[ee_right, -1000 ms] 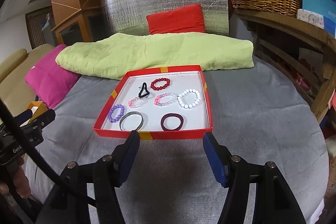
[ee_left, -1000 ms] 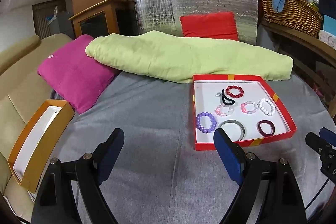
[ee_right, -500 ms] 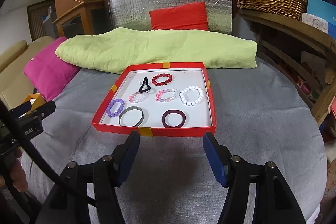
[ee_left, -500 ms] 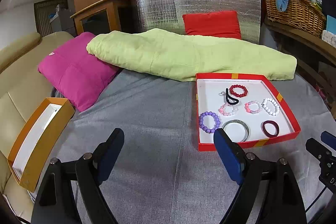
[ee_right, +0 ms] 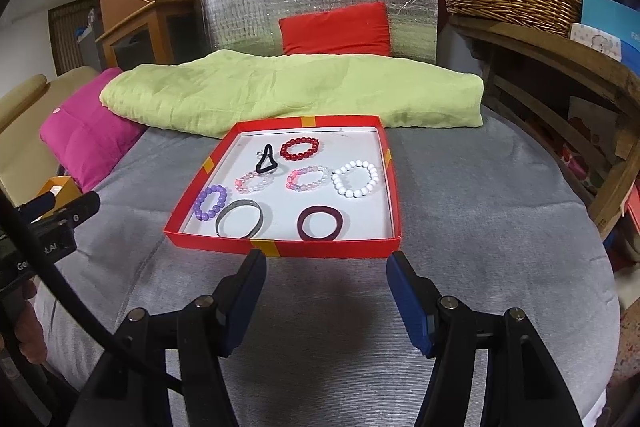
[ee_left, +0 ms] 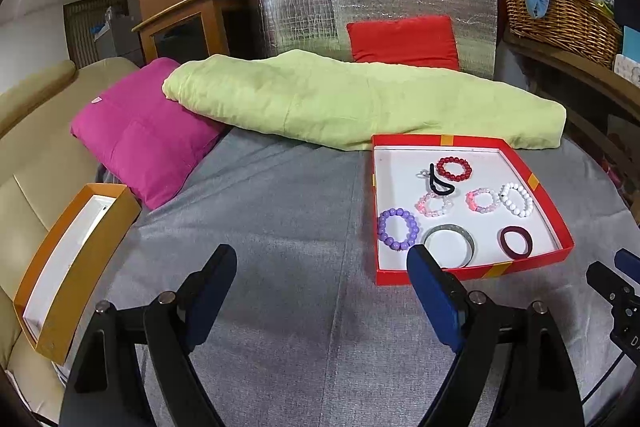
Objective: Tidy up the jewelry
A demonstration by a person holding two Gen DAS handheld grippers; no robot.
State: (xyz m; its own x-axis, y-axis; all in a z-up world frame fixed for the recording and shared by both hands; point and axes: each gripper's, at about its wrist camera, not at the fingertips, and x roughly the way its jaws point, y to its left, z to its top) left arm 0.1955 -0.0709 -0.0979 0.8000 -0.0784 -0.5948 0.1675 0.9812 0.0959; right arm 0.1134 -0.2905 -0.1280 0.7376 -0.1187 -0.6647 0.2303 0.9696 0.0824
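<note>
Holding my left gripper [ee_left: 320, 263] and right gripper [ee_right: 324, 269] spread wide and empty over grey cloth [ee_right: 480, 227], I count seven bracelets and one black hair tie [ee_right: 266, 159] in one red tray [ee_right: 328, 249].

**Grey surface and what it carries**

Your grey cloth-covered surface [ee_right: 460, 227] carries a red tray [ee_right: 394, 195] near its middle, a folded green blanket [ee_right: 288, 95] touching the tray's far edge, and a magenta cushion [ee_left: 140, 143] at the left, partly under the blanket.
</note>
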